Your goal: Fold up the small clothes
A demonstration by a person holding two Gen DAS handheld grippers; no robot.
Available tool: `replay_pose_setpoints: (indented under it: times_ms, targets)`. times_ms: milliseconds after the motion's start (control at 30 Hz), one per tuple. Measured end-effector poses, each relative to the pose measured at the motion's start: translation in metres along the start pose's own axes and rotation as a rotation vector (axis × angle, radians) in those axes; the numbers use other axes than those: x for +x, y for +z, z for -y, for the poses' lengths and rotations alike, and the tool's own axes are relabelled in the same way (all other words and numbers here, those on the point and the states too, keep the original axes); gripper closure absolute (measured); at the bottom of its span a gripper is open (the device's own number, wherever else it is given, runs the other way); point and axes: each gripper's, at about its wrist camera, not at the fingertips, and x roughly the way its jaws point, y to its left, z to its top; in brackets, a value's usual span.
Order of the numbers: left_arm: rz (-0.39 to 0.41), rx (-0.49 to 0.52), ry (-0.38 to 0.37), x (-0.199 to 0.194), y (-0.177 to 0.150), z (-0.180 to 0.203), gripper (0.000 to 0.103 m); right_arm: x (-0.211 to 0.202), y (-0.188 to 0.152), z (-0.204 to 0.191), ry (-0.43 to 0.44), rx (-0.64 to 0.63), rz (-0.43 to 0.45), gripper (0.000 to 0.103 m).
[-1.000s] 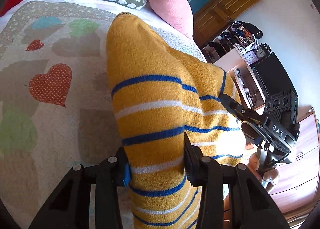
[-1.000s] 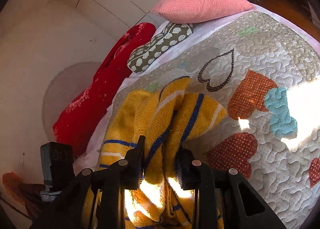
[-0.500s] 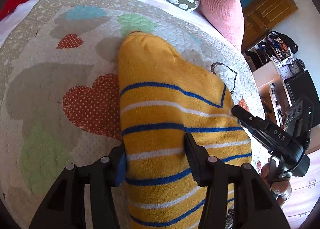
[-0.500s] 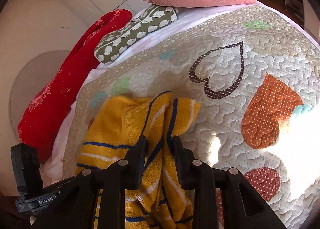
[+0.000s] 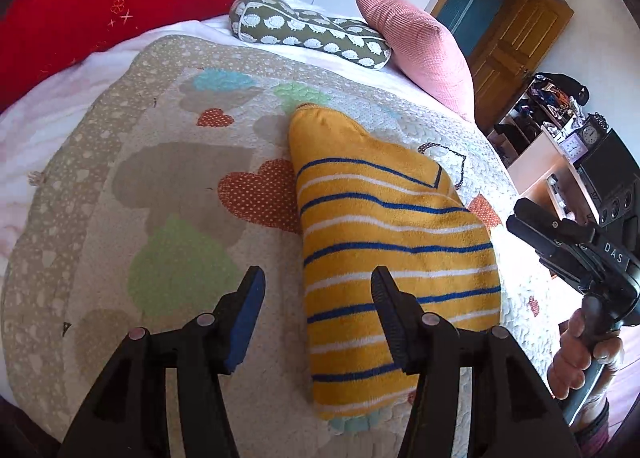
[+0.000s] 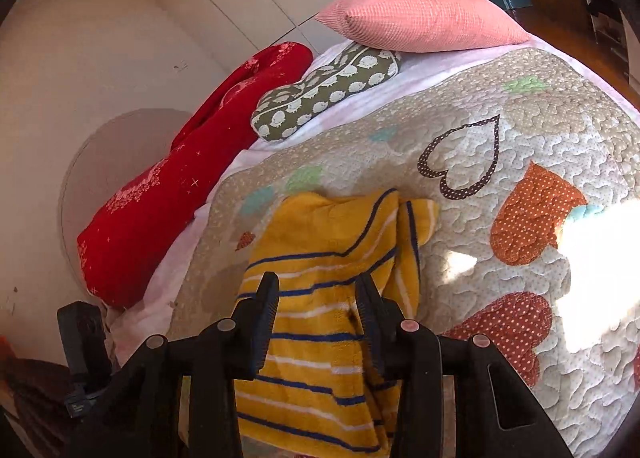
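Item: mustard-yellow knitted garment with blue and white stripes (image 5: 392,242), folded, lying flat on the quilt; long axis runs from the near edge away toward the pillows.

Left gripper (image 5: 318,310): jaws apart and holding nothing; the garment's left edge lies between the fingers, nearer the right one.

Right gripper (image 6: 318,310): jaws opening, spread over the garment's near right part, cloth between them but not pinched. Both hands about equally near.

Surface: beige quilted bedspread with heart patches (image 5: 168,186), soft.

Room: pink ribbed pillow (image 5: 416,50), olive patterned bolster (image 5: 308,34), red blanket (image 5: 120,6) at the far end; wooden door (image 5: 508,38) far right.
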Motion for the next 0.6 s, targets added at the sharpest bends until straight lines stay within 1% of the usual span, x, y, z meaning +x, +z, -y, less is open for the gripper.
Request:
replay_pose_setpoints:
  times_ms: [33,67,133,200,233,300,433,467,500,533,567,600]
  targets:
    - [0.014,0.003,0.015,-0.008,-0.007,0.000,0.049,0.005,-0.008,-0.006,0.019,-0.012,-0.022,0.060]
    - [0.027,0.000,0.025,-0.015,-0.015,-0.001,0.049,0.012,-0.017,-0.009,0.017,-0.027,-0.040,0.060]
    - [0.052,-0.008,0.045,-0.031,-0.030,-0.002,0.047,0.025,-0.033,-0.006,-0.016,-0.033,-0.064,0.060]
    - [0.076,-0.016,0.071,-0.042,-0.043,-0.004,0.041,0.037,-0.048,0.008,-0.061,-0.003,-0.093,0.060]
    - [0.088,-0.024,0.079,-0.047,-0.050,-0.005,0.040,0.042,-0.054,0.016,-0.091,0.013,-0.104,0.061]
    - [0.098,-0.048,0.086,-0.053,-0.059,-0.009,0.039,0.045,-0.066,0.028,-0.096,0.035,-0.107,0.061]
    - [0.095,-0.077,0.095,-0.058,-0.074,-0.012,0.039,0.030,-0.077,0.030,-0.137,0.017,-0.079,0.062]
    - [0.097,-0.072,0.102,-0.059,-0.076,-0.011,0.039,0.027,-0.078,0.029,-0.171,0.008,-0.082,0.060]
    - [0.102,-0.064,0.115,-0.060,-0.078,-0.009,0.039,0.026,-0.081,0.030,-0.238,-0.003,-0.092,0.058]
    - [0.108,-0.051,0.130,-0.061,-0.080,-0.006,0.039,0.024,-0.084,0.033,-0.272,-0.015,-0.103,0.058]
    - [0.116,-0.037,0.144,-0.063,-0.082,-0.004,0.039,0.021,-0.086,0.034,-0.285,-0.018,-0.104,0.058]
    - [0.127,-0.023,0.160,-0.065,-0.084,-0.001,0.039,0.013,-0.089,0.033,-0.309,-0.023,-0.083,0.058]
